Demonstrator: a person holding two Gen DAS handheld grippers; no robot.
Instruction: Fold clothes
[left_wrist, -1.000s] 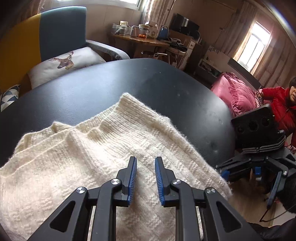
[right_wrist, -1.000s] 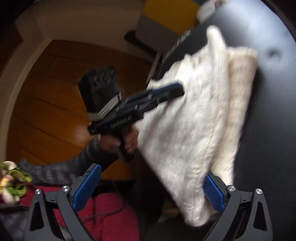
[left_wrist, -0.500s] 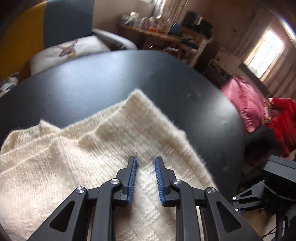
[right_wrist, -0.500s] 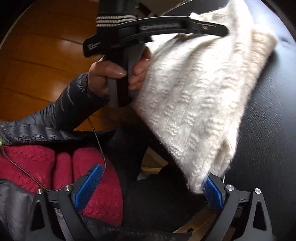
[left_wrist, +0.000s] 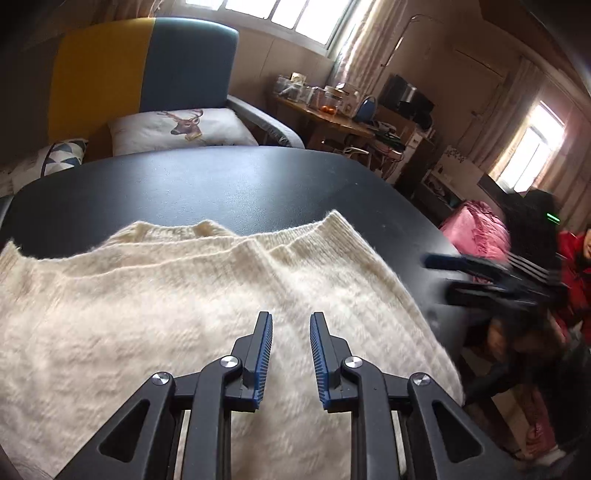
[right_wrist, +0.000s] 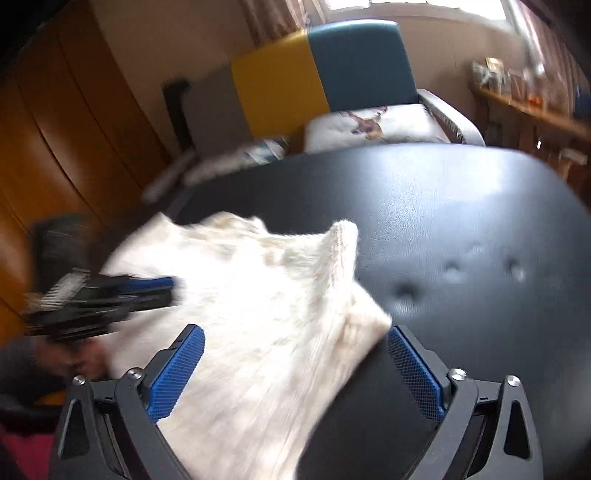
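Observation:
A cream knitted sweater (left_wrist: 184, 314) lies folded on the black table (left_wrist: 221, 184), its near part hanging over the table's front edge. My left gripper (left_wrist: 291, 325) hovers just above the knit, narrowly open, with nothing pinched between its blue pads. In the right wrist view the sweater (right_wrist: 266, 314) reaches between the fingers of my right gripper (right_wrist: 295, 332), which stands wide open around its near right corner. The left gripper (right_wrist: 168, 291) shows blurred at the sweater's left side. The right gripper (left_wrist: 443, 277) shows blurred beyond the sweater's right edge.
A yellow and blue sofa (left_wrist: 147, 74) with a deer cushion (left_wrist: 181, 127) stands behind the table. A wooden side table with jars (left_wrist: 325, 110) is at the back right. A person in red (left_wrist: 576, 266) and pink fabric (left_wrist: 476, 236) are to the right.
My right gripper swung up from below the table's edge to table height and now faces the sofa, still wide open. The left gripper stayed over the sweater and tilted upward.

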